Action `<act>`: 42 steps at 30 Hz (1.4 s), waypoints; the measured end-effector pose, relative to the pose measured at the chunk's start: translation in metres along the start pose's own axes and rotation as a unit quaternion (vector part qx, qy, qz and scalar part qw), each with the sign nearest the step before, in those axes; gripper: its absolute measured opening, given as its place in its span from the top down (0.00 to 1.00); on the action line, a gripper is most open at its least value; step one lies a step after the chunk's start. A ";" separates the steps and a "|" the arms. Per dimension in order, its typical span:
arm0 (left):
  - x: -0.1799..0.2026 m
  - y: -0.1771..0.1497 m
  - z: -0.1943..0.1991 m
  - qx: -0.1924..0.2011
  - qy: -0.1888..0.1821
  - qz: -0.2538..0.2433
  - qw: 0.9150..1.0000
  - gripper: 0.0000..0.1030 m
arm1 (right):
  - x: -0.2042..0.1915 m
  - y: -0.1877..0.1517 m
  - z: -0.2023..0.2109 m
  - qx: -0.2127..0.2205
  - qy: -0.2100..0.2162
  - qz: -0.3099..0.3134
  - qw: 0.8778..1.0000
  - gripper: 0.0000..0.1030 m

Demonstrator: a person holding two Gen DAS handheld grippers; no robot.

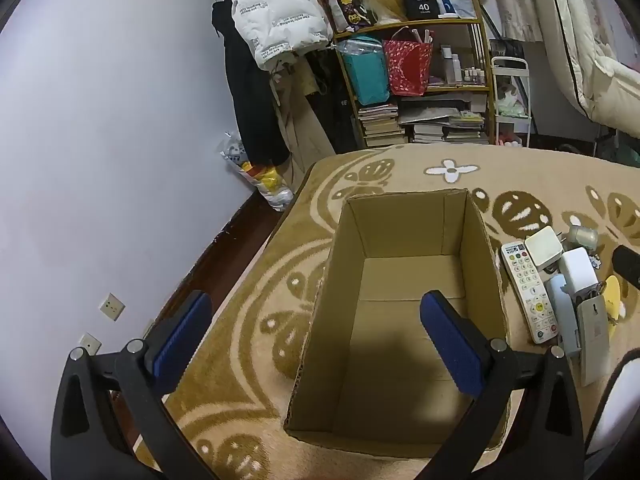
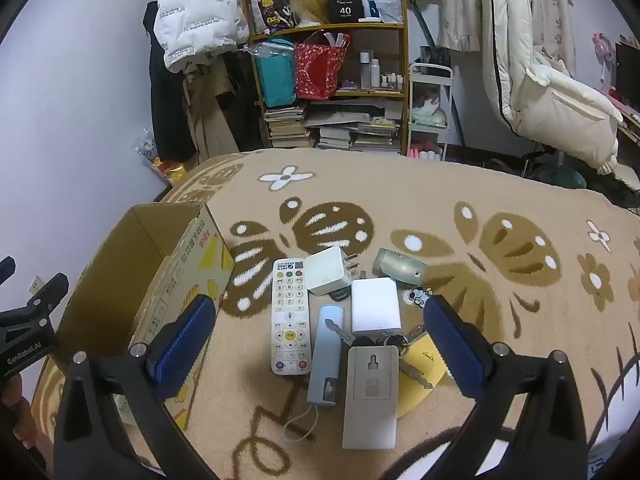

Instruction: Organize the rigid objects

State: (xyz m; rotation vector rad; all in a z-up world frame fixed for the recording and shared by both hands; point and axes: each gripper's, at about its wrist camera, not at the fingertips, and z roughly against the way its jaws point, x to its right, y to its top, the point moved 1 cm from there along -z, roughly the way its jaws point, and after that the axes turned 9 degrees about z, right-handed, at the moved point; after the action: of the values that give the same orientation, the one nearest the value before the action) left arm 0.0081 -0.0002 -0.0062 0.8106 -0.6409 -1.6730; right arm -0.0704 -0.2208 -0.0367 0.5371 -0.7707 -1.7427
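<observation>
On the patterned blanket: a cardboard box stands open and empty, with the loose items in a cluster just beside it.
Items: white remote, two white chargers, a blue slim device with a cord, a bunch of keys, a grey flat case, a yellow card and a small pale bottle; all still outside the box.
Left tongs: spread wide, holding nothing, tilted down over the box.
Right tongs: spread wide, holding nothing, tilted down over the cluster.
Risk, crowding: items touch and overlap, so closing on one would likely drag a neighbour or snag the keys.
Risk, flat pieces: remote and case lie low on soft pile; pads may slide over them.
Risk, box: light and unsecured, a nudge could shift it.
Surface: tan plush blanket with brown butterflies, soft and uneven.
Room: cluttered shelf of bags and books, hanging coats, pale wall.
</observation>
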 end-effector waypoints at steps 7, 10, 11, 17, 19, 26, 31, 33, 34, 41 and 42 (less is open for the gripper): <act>0.006 0.003 0.002 0.007 0.012 0.000 1.000 0.00 | 0.000 0.000 -0.001 -0.001 0.005 -0.002 1.000 0.00; 0.010 0.000 0.005 0.007 0.014 -0.004 1.000 0.00 | 0.000 -0.001 -0.002 -0.002 0.005 -0.003 1.000 0.00; 0.013 0.000 0.007 0.007 0.016 -0.006 1.000 0.00 | 0.001 -0.001 -0.002 -0.002 0.005 -0.004 1.000 0.00; 0.005 0.003 -0.006 -0.001 0.007 0.000 1.000 0.00 | -0.001 -0.001 -0.003 -0.006 0.004 -0.003 1.000 0.00; 0.002 0.001 -0.005 -0.001 0.009 0.000 1.000 0.00 | 0.001 -0.002 -0.004 -0.008 0.005 -0.004 1.000 0.00; 0.005 0.000 -0.007 0.005 0.018 -0.010 1.000 0.00 | -0.002 -0.006 -0.009 -0.007 -0.004 0.008 1.000 0.00; 0.006 -0.002 -0.006 0.006 0.018 -0.011 1.000 0.00 | -0.004 -0.004 -0.009 -0.016 0.001 0.011 1.000 0.00; 0.005 -0.001 -0.005 0.006 0.018 -0.011 1.000 0.00 | -0.004 -0.004 -0.009 -0.016 0.006 0.008 1.000 0.00; 0.005 -0.001 -0.005 0.006 0.021 -0.012 1.000 0.00 | -0.004 -0.004 -0.009 -0.017 0.006 0.008 1.000 0.00; 0.001 0.000 -0.004 0.008 0.025 -0.010 1.000 0.00 | -0.005 -0.004 -0.009 -0.016 0.008 0.009 1.000 0.00; 0.001 0.001 -0.004 0.008 0.025 -0.010 1.000 0.00 | -0.005 -0.004 -0.009 -0.017 0.007 0.011 1.000 0.00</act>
State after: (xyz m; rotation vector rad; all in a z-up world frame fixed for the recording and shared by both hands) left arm 0.0112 -0.0013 -0.0082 0.8703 -0.6140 -1.6628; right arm -0.0650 -0.2177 -0.0456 0.5169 -0.7327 -1.7275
